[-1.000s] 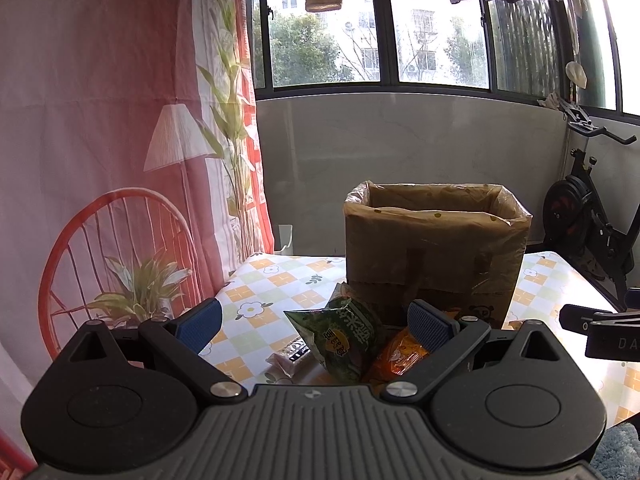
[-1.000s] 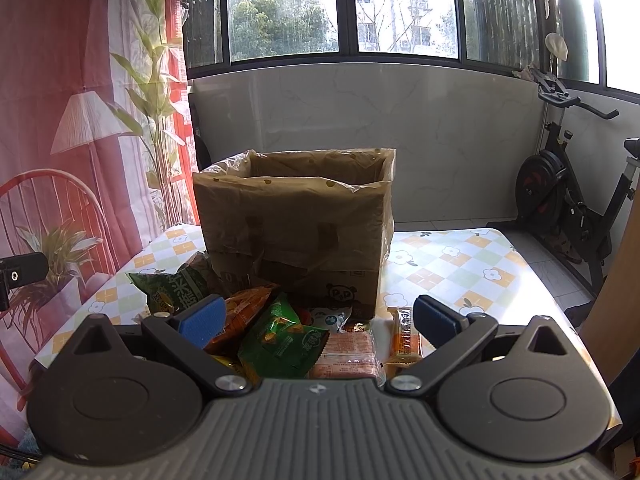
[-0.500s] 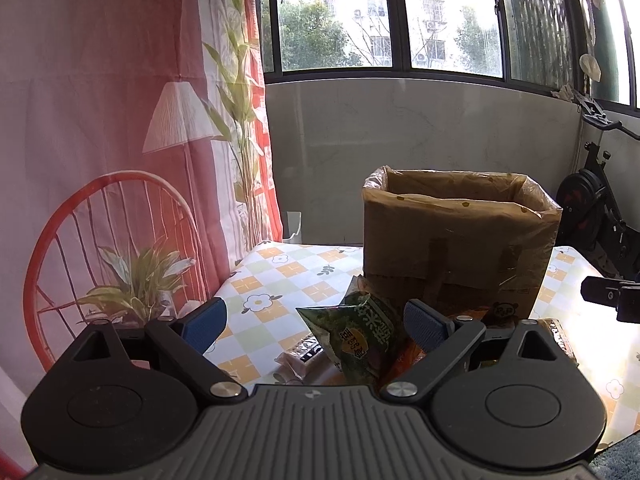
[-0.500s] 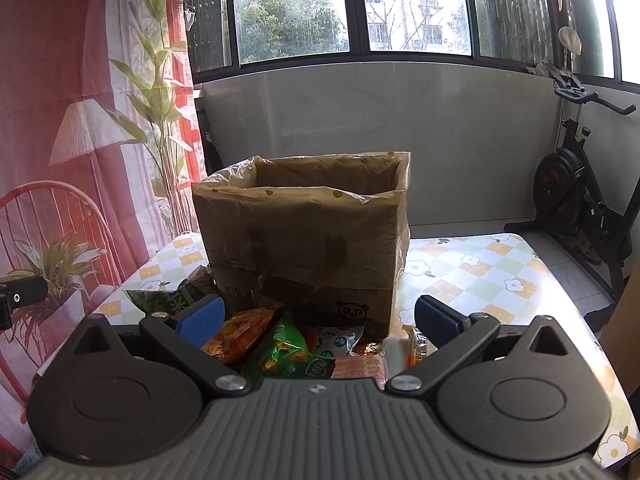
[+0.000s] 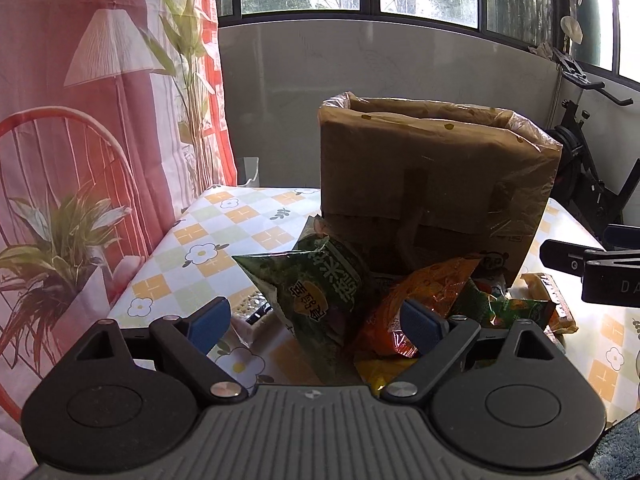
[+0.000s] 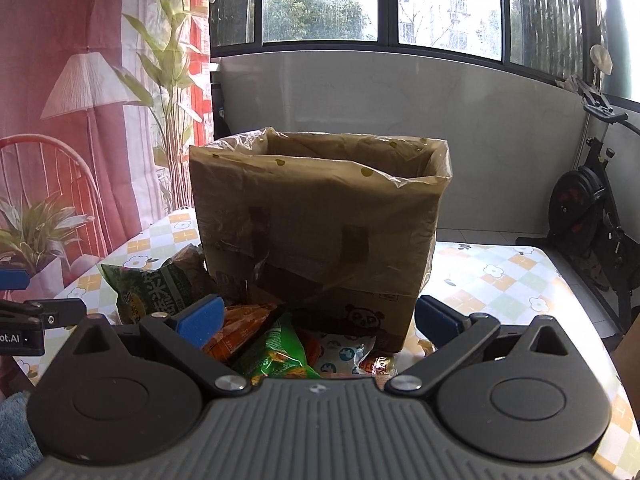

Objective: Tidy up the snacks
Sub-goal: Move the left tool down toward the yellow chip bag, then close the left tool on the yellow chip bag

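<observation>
Both grippers nearer snacks (image 5: 332,292); left gripper (image 5: 316,320) closing.

Brown cardboard box (image 6: 316,216); dark green snack bag (image 5: 320,288); orange snack bag (image 5: 424,292); bright green packet (image 6: 276,352); table (image 5: 224,240) wearing yellow-and-green checks with white flowers; blue gripper pads (image 5: 210,322).

Both grippers have come lower and closer to the snacks. The left gripper (image 5: 318,318) now has the green bag (image 5: 316,284) between its fingers, which are closing. The box (image 6: 316,232) looks bigger.
</observation>
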The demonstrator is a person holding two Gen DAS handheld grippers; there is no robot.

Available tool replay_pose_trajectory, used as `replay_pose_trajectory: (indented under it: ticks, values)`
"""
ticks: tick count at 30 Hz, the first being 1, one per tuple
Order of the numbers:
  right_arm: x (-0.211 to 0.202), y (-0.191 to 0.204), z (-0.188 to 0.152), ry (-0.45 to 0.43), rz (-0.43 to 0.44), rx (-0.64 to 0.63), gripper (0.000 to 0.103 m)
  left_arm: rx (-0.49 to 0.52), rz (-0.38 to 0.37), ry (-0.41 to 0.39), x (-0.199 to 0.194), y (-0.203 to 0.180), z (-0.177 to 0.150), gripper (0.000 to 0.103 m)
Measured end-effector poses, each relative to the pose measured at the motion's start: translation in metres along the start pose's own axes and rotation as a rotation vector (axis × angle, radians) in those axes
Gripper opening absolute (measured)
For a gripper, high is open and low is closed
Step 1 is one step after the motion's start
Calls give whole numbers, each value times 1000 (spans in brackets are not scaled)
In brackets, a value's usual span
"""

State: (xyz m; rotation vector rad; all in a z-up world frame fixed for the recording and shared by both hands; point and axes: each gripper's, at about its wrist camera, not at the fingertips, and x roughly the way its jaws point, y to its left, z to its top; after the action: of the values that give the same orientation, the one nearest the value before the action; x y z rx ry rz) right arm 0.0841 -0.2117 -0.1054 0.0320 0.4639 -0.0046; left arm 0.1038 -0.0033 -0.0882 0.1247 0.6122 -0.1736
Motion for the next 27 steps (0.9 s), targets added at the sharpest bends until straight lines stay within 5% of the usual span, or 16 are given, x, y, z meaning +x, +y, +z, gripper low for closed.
replay_pose_trajectory:
  ticks: [7,27]
  values:
    - [16,-7,-29,35,-10,47,103,-56,-142,187,47,-15,-34,84]
    - [40,-26,-52,95,52,141,103,-128,-265,242,82,-23,-47,88]
